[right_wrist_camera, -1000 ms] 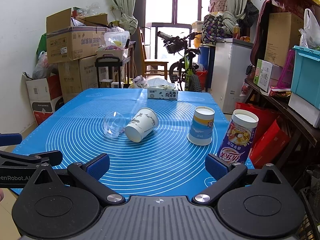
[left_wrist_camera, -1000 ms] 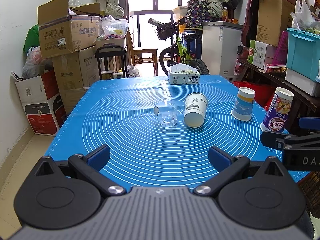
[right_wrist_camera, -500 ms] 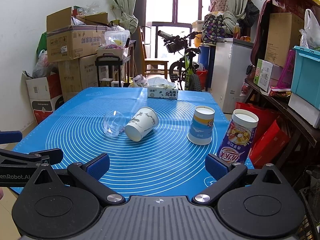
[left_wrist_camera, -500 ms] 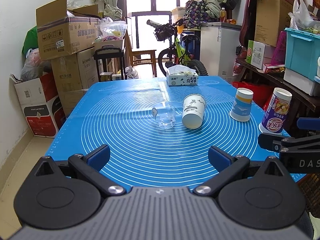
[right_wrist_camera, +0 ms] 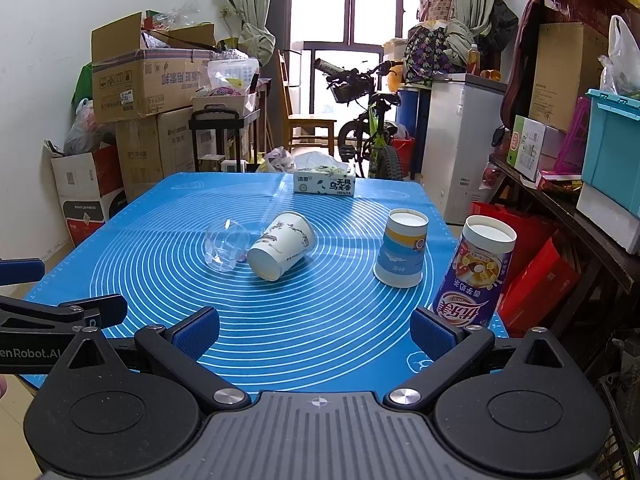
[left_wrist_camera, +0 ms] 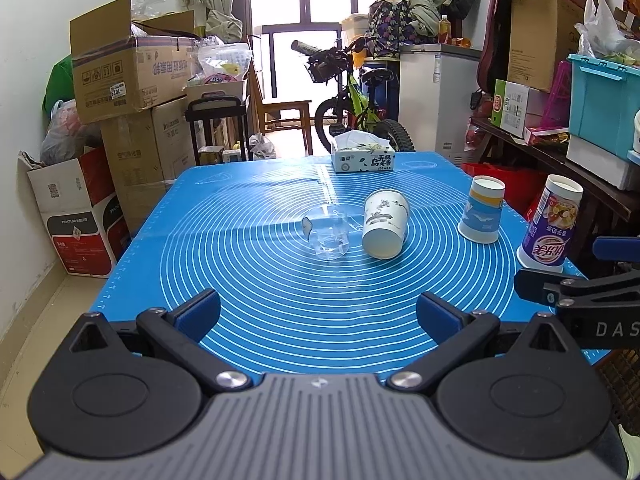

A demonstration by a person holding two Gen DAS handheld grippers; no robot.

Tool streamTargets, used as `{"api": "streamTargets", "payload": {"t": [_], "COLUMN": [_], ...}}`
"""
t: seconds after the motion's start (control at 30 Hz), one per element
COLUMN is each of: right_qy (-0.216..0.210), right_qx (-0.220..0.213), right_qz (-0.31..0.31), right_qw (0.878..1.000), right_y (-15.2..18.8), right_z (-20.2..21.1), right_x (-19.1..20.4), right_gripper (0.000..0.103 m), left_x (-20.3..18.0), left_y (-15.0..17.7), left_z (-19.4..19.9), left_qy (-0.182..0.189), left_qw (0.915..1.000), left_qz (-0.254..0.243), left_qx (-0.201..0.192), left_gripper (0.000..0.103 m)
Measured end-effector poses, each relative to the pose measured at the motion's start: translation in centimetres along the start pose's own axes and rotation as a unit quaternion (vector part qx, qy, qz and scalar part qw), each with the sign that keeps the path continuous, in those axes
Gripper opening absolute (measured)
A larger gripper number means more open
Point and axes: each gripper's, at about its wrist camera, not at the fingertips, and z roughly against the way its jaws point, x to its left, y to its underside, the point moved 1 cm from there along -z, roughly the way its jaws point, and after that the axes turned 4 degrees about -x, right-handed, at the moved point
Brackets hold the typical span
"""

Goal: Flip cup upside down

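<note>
Both units same build: left gripper and right gripper have black linkage arms, blue fingers, silver pivot screws, round black side discs, ribbed grey centre housing with small crosshair mark. White lettering on side bars: "DAS", "enRobot.AI".

The table wears a blue mat with pale concentric rings. One cup is white with dark, perhaps floral, print; another is blue, white and yellow-banded; the tall one is purple.
</note>
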Motion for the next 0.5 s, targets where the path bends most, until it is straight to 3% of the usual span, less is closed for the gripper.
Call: {"api": "streamTargets", "payload": {"t": [0.5], "right_qy": [-0.001], "right_qx": [0.003], "right_qz": [0.001], "right_qw": [1.0], "right_y": [0.57], "right_z": [0.25], "right_x": [0.1], "right_gripper": [0.103], "left_x": [0.43], "left_y": [-0.14], "left_z": [-0.1], "left_qy": [-0.005], "left_qw": [1.0], "left_qz": [0.002], "left_qx": [0.002], "left_gripper": [0.103]}}
